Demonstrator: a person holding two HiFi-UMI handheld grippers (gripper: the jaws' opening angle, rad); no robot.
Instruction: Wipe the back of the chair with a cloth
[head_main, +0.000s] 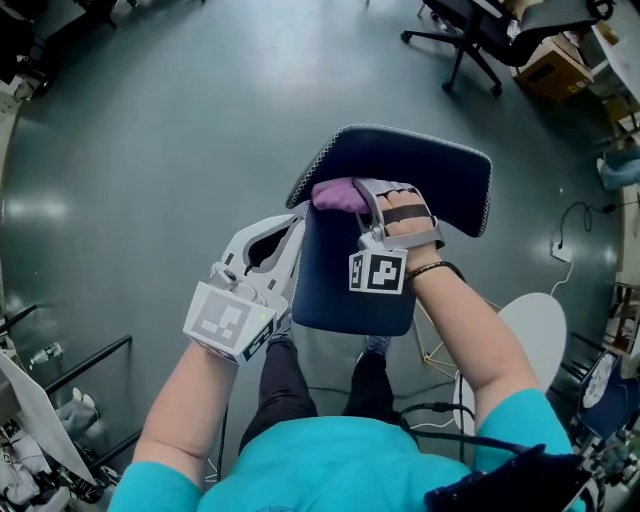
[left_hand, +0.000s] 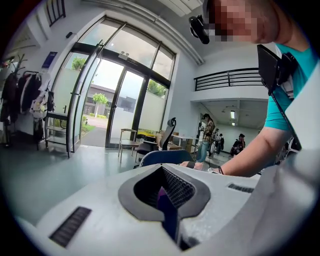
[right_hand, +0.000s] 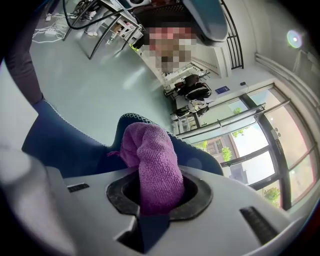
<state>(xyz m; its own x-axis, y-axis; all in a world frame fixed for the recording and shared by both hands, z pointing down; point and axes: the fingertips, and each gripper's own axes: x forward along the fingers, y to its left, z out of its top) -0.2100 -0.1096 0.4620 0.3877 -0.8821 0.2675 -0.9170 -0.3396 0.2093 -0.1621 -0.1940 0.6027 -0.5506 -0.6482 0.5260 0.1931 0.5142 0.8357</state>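
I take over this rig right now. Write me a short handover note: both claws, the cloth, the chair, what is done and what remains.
Left claw: jaws together, tips at the left edge of the navy chair back. I cannot tell whether they pinch it.
Right claw: shut on the purple cloth, which lies on the far end of the chair back, next to the seat.
Done: the cloth is gripped and on the chair.
Left: wipe across the back. The pictures do not show how much is already wiped, so cover all of it.
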